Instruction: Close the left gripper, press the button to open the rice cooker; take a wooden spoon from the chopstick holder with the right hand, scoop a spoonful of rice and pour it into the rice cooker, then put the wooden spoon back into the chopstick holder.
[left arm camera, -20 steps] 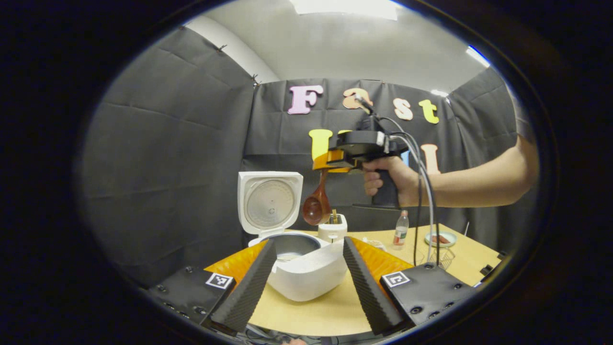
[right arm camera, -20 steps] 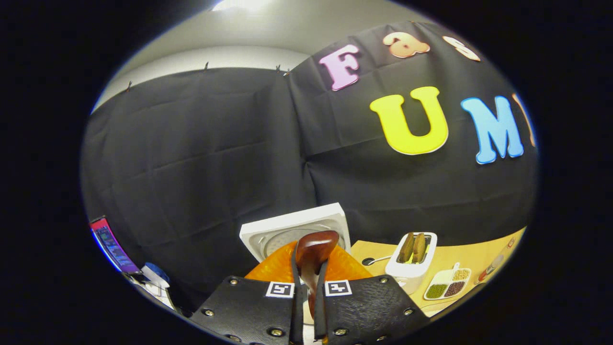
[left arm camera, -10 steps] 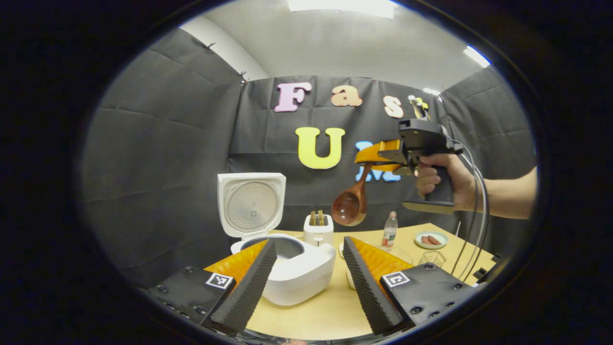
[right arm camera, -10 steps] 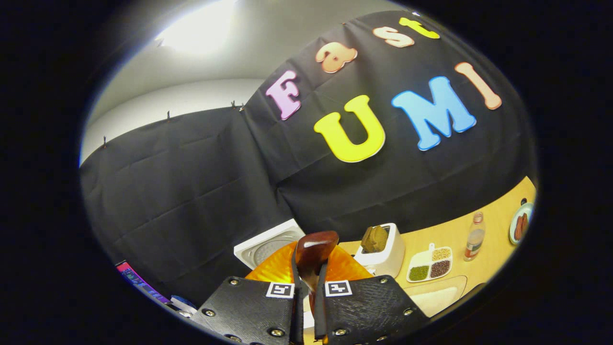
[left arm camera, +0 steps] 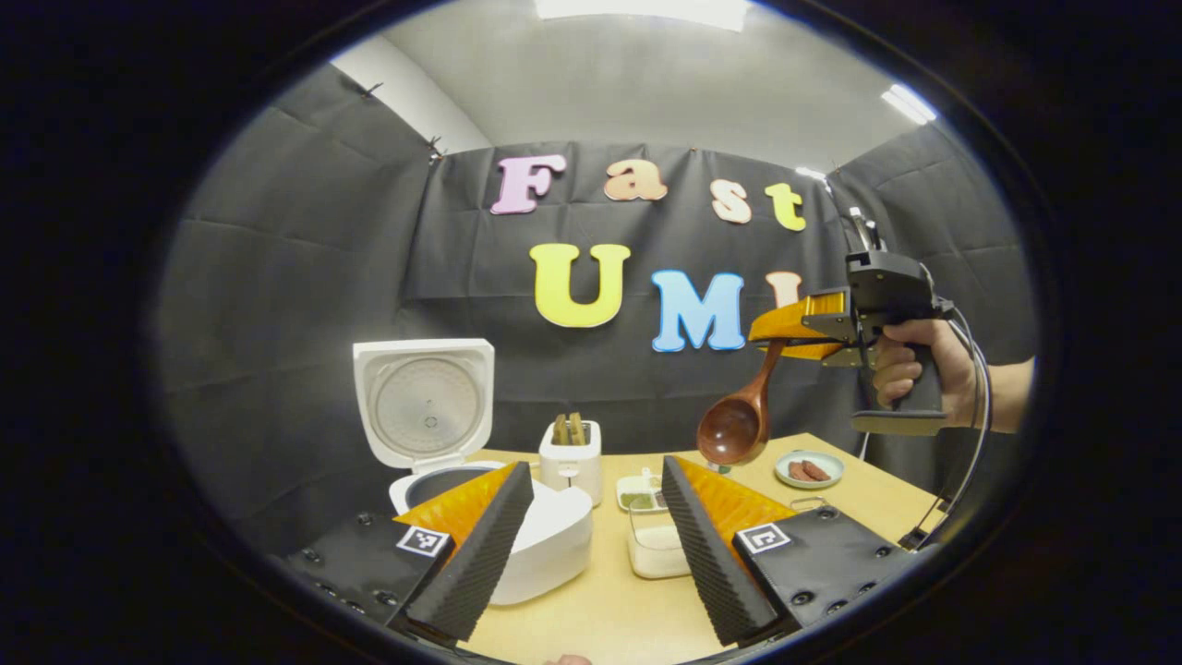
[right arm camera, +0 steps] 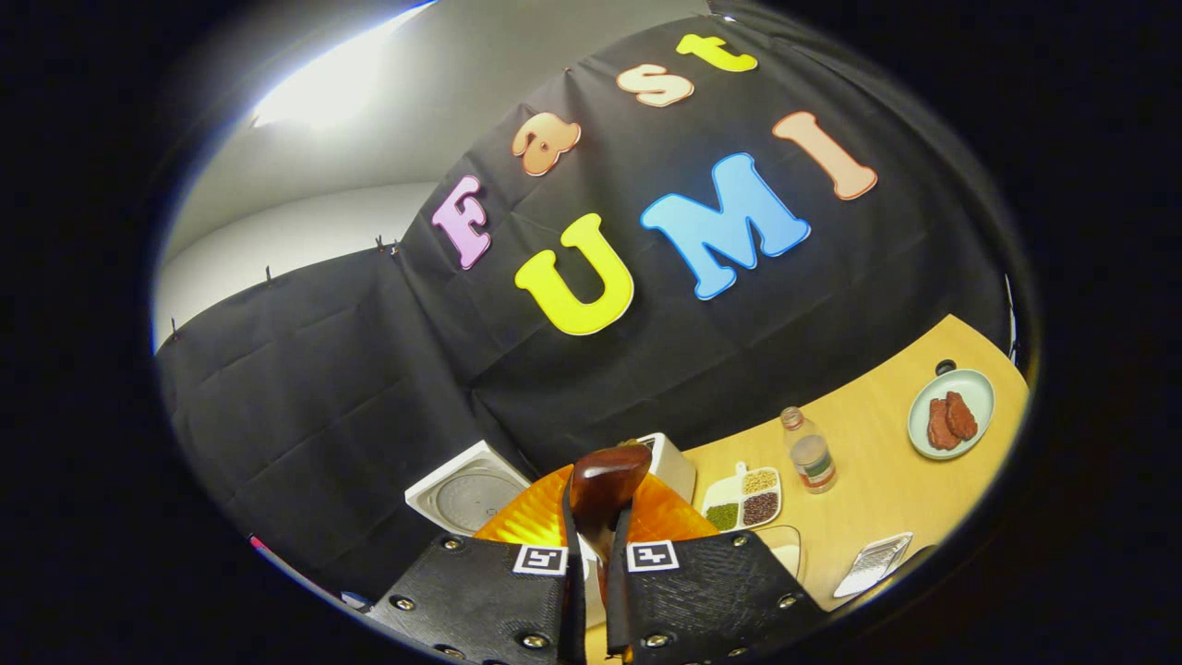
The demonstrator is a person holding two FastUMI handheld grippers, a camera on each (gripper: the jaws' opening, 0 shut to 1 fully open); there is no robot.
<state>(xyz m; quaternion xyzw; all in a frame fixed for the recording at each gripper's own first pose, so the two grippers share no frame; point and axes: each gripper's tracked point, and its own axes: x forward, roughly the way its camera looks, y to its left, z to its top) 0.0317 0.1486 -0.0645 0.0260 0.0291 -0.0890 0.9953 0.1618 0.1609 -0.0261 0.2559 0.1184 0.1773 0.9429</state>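
The white rice cooker (left arm camera: 545, 540) stands with its lid (left arm camera: 425, 406) up, left of my left gripper (left arm camera: 596, 469), which is open and empty. Behind it stands the white chopstick holder (left arm camera: 571, 459) with utensil handles in it. A clear container of rice (left arm camera: 657, 547) sits between my left fingertips. At the right, a hand holds my right gripper (left arm camera: 785, 328) high above the table, shut on the handle of the wooden spoon (left arm camera: 736, 427), bowl hanging down. In the right gripper view, the spoon (right arm camera: 605, 476) sticks out between the shut fingers (right arm camera: 591, 517), above the cooker lid (right arm camera: 466, 494) and holder (right arm camera: 674, 462).
A sectioned dish of beans (right arm camera: 743, 499), a small bottle (right arm camera: 808, 454) and a plate with reddish pieces (right arm camera: 951, 411) stand on the wooden table (right arm camera: 886, 489). A metal mesh item (right arm camera: 873, 563) lies near the front edge. Black cloth walls the booth.
The right gripper has carried the spoon from above the cooker and holder over to the right, and slightly lower. The left gripper's view has turned right, so the cooker sits farther left in it.
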